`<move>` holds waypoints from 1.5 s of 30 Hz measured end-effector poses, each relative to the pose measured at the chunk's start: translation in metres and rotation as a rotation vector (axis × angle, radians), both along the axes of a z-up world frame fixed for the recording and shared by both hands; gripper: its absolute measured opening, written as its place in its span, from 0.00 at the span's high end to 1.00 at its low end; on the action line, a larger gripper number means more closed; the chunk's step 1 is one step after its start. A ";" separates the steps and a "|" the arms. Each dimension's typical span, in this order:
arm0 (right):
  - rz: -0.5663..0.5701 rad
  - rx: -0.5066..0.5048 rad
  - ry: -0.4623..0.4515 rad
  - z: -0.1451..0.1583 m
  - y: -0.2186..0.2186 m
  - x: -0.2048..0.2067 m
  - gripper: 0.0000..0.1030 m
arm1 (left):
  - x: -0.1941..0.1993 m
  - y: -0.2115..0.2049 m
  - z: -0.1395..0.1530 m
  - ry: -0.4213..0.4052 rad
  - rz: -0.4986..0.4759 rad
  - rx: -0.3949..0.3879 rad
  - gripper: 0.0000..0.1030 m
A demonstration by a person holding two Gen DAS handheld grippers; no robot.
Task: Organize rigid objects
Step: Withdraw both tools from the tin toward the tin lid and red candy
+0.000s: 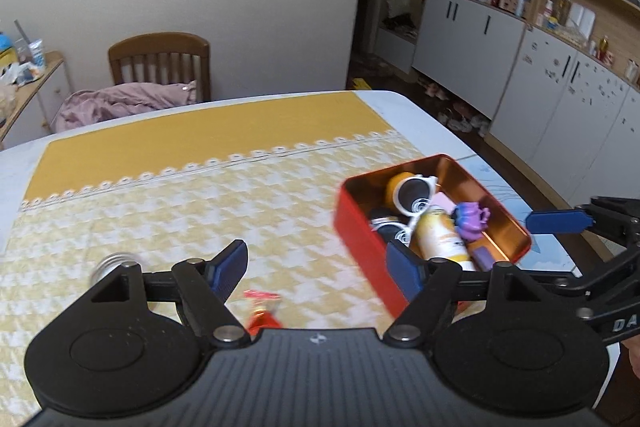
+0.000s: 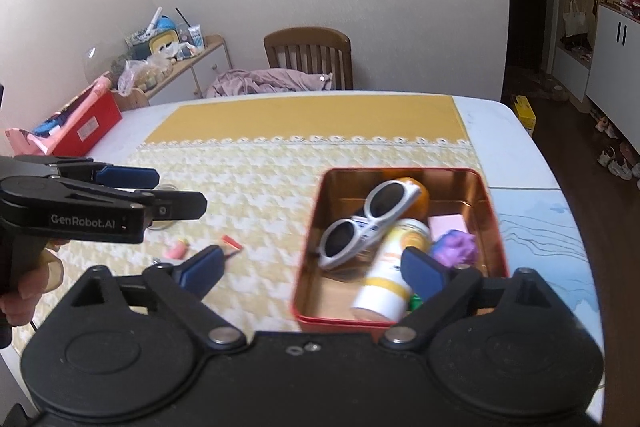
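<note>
A red tin box [image 1: 360,239] [image 2: 308,239] on the yellow tablecloth holds white sunglasses [image 2: 368,223] [image 1: 416,187], a white and yellow bottle [image 2: 394,275] [image 1: 440,235], a purple toy [image 2: 456,247] [image 1: 472,215], an orange ball [image 2: 420,195] and a pink block [image 2: 446,225]. My left gripper [image 1: 318,267] is open and empty, left of the box. A small red item [image 1: 262,307] lies between its fingers; a light bulb [image 1: 114,263] is at its left. My right gripper [image 2: 312,269] is open and empty over the box's near edge.
A red stick [image 2: 232,242] and a small pink item [image 2: 178,249] lie on the cloth left of the box. A red carton [image 2: 84,131] stands at the table's far left. A wooden chair [image 2: 310,55] with a pink garment stands behind the table.
</note>
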State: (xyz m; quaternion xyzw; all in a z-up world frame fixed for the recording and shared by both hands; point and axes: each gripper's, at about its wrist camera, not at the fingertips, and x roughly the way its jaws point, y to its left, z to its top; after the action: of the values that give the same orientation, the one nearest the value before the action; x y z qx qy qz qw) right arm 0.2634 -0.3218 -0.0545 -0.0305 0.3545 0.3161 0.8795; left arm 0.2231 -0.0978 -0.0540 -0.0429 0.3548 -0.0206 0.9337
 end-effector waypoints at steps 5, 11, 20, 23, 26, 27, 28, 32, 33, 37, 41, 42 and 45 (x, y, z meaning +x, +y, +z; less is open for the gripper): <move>-0.012 0.017 -0.013 0.004 0.024 -0.014 0.00 | -0.015 0.039 -0.001 -0.015 0.039 -0.015 0.21; -0.024 0.019 -0.008 0.002 0.057 -0.027 0.00 | -0.026 0.086 -0.006 -0.025 0.093 -0.016 0.18; -0.047 -0.028 0.020 -0.012 0.103 -0.036 0.00 | -0.028 0.144 -0.026 -0.003 0.149 -0.003 0.18; -0.056 -0.048 0.038 -0.018 0.118 -0.034 0.00 | -0.025 0.154 -0.037 0.009 0.153 0.006 0.18; -0.061 -0.081 0.040 -0.025 0.134 -0.030 0.00 | -0.021 0.160 -0.049 0.023 0.155 0.004 0.18; -0.063 -0.093 0.038 -0.027 0.139 -0.029 0.00 | -0.019 0.162 -0.053 0.028 0.154 0.001 0.18; -0.067 -0.102 0.035 -0.029 0.144 -0.027 0.00 | -0.017 0.164 -0.058 0.035 0.156 0.002 0.18; -0.077 -0.129 0.052 -0.038 0.161 -0.015 0.01 | -0.007 0.171 -0.077 0.079 0.178 -0.016 0.18; -0.076 -0.135 0.059 -0.040 0.165 -0.012 0.01 | -0.005 0.172 -0.080 0.081 0.181 -0.015 0.18; -0.085 -0.157 0.094 -0.052 0.176 0.002 0.01 | 0.004 0.174 -0.094 0.092 0.181 0.007 0.18; -0.115 -0.174 0.147 -0.066 0.181 0.016 0.03 | 0.010 0.169 -0.105 0.096 0.162 0.035 0.18; -0.121 -0.177 0.164 -0.070 0.182 0.020 0.04 | 0.011 0.167 -0.107 0.091 0.157 0.046 0.18; -0.140 -0.188 0.200 -0.078 0.184 0.028 0.07 | 0.016 0.163 -0.112 0.085 0.150 0.066 0.18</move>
State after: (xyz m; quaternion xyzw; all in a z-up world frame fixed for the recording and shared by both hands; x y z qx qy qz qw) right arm 0.2910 -0.1373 -0.1329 -0.0562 0.4697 0.2209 0.8529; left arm 0.2394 0.0654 -0.1663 -0.0395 0.3905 0.0628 0.9176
